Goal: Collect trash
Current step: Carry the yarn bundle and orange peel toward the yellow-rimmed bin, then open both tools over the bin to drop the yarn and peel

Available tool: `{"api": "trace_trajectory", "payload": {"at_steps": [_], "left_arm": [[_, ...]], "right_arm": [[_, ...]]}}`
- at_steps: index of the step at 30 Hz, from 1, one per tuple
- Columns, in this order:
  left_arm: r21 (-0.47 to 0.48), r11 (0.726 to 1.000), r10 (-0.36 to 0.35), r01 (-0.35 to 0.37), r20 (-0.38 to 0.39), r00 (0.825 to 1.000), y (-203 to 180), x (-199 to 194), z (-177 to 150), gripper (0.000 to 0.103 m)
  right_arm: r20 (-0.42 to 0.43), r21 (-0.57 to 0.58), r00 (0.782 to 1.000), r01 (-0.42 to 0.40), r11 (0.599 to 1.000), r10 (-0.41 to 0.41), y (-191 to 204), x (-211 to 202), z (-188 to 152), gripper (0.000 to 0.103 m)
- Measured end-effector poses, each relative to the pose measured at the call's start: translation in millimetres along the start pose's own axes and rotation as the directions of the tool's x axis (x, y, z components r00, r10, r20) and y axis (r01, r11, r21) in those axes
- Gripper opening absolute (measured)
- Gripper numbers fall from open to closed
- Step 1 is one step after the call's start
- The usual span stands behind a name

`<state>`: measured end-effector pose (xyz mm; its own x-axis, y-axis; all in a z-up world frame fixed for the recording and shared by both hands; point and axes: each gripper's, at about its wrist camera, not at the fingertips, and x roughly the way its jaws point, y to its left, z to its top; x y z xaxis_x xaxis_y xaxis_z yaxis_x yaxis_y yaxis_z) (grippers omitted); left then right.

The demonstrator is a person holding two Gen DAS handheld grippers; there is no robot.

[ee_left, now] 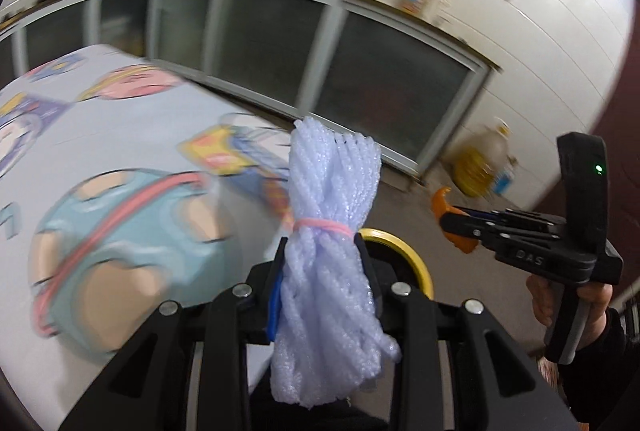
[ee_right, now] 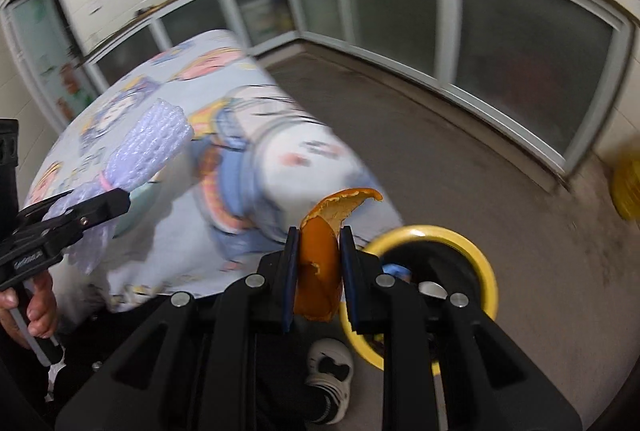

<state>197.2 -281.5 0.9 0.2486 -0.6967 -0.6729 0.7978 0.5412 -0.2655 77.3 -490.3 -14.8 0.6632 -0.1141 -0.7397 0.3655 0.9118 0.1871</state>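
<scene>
The left gripper [ee_left: 322, 251] is clamped on a foam net [ee_left: 332, 227] that stands up between its fingers, bound by a pink band [ee_left: 322, 226]. The right gripper [ee_right: 319, 243] is narrowly closed on an orange peel [ee_right: 324, 251], whose tip curls past the fingertips. A yellow-rimmed bin [ee_right: 476, 251] sits just beyond and below both.

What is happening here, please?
A person is collecting trash with a hand-held gripper in each hand. The left gripper is shut on a bundle of white foam netting tied with a pink rubber band. The right gripper is shut on a piece of orange peel. Both are held off the table with the cartoon cloth, near a yellow-rimmed bin on the floor. Nothing has been dropped in yet.
</scene>
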Motion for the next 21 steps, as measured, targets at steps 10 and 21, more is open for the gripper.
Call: {"api": "trace_trajectory", "payload": {"at_steps": [10, 21], "left_arm": [[0.126, 0.987, -0.075, 0.097, -0.168, 0.983, -76, 98, 1, 0.028], [0.190, 0.979, -0.022, 0.075, -0.270, 0.963, -104, 168, 8, 0.028]], "right_arm": [[-0.088, 0.186, 0.995, 0.059, 0.981, -0.043, -86, 31, -34, 0.019], [-0.169, 0.268, 0.983, 0.113, 0.957, -0.069, -129, 72, -52, 0.020]]}}
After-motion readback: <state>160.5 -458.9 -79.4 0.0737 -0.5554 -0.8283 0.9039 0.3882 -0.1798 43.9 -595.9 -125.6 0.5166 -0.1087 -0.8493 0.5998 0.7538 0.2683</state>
